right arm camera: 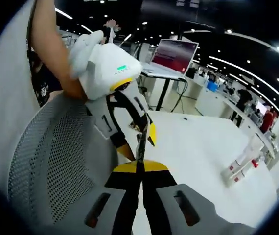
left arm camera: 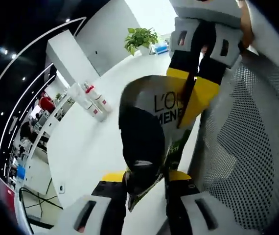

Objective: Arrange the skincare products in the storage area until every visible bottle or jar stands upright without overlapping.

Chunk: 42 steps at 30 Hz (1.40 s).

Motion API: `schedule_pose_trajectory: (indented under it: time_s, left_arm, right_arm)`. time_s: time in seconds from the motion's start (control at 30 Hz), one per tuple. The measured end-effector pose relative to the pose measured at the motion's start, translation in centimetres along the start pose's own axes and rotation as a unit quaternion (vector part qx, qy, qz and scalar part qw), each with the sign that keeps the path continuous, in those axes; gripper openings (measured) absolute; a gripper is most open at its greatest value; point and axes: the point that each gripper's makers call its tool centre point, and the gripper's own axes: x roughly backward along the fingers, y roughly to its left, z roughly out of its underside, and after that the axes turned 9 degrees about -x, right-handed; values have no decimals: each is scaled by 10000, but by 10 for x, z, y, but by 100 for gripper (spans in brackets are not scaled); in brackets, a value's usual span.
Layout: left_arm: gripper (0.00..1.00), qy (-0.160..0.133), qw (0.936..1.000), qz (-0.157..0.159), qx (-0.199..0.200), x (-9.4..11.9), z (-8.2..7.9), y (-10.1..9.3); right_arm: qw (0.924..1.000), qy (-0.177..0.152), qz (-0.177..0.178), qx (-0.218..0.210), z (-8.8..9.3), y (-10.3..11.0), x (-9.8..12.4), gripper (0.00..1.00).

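Observation:
A grey and black L'Oreal Men tube (left arm camera: 165, 108) hangs in the air between both grippers, beside the white mesh basket (left arm camera: 247, 147). My left gripper (left arm camera: 146, 175) is shut on its black cap end. My right gripper (left arm camera: 193, 85) comes in from the top, its yellow tips pinched on the tube's flat end. In the right gripper view the tube (right arm camera: 142, 143) shows edge on as a thin strip. There my right gripper (right arm camera: 139, 167) is shut on it, and the left gripper (right arm camera: 138, 137), held by a person's hand, grips it from the far side.
The mesh basket (right arm camera: 51, 161) stands on a white table (left arm camera: 81, 147). Two white bottles with red caps (left arm camera: 94, 103) (right arm camera: 242, 166) stand farther off on that table. A potted plant (left arm camera: 140, 38) sits at the far edge, and a laptop (right arm camera: 174, 56) is on a stand beyond.

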Motion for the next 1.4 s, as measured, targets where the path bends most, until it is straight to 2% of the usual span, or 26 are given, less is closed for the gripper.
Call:
schedule_pose_trajectory:
  time_s: [0.13,0.3,0.47,0.53,0.6,0.73,0.77,0.83,0.93,0.97,1.03,1.13,1.17,1.3,1.33,1.37,1.4]
  left_arm:
    - [20,-23,10000,-61,46,2,1,4]
    - [9,-119,9998,-113,144,5,1,8]
    - [4,-132,9998,-104,-142,3,-1,6]
    - [3,-144,9999,-24,12,4,-1,5]
    - [1,-199,9990,90,399,4,1,3]
    - [0,-294,9919,147,1228,7,4,10]
    - [0,-264,9907,191,1319,7,6,10]
    - [0,-245,9851,334,1668,8,7,7]
    - [0,-347,9823,355,1806,10,6,10]
    - [0,-399,9789,371,1967,11,5,12]
    - [0,-458,9768,338,2066,12,4,15]
    - [0,-505,9713,439,2282,13,3,13]
    - [0,-517,9714,444,2274,13,2,13]
    - [0,-774,9635,688,2470,16,-8,9]
    - [0,-888,9571,844,2627,17,-13,6]
    - [0,-923,9559,839,2657,17,-14,8]
    - [0,-1049,9516,935,2733,18,-18,7]
  right_arm:
    - [9998,-63,121,-163,-1,-9,3,0]
    - [9964,-289,225,-758,-4,-21,6,0]
    - [9948,-289,324,-923,-2,-27,7,0]
    - [9941,-269,338,-999,-1,-28,7,0]
    - [9937,-258,327,-1039,-1,-27,6,1]
    - [9939,-384,346,-974,-6,-26,6,2]
    - [9937,-415,362,-980,-7,-27,7,3]
    - [9912,-495,459,-1136,-8,-33,9,6]
    - [9867,-568,612,-1395,-7,-44,12,12]
    - [9828,-580,742,-1591,-4,-50,14,14]
    - [9788,-577,840,-1775,-1,-56,16,19]
    - [9747,-671,970,-1900,-1,-64,19,27]
    - [9750,-669,996,-1870,-1,-65,19,29]
    - [9768,-652,969,-1793,-1,-62,18,32]
    - [9770,-616,952,-1808,0,-61,17,34]
    - [9768,-593,948,-1827,1,-61,16,36]
    - [9764,-586,931,-1858,1,-61,15,37]
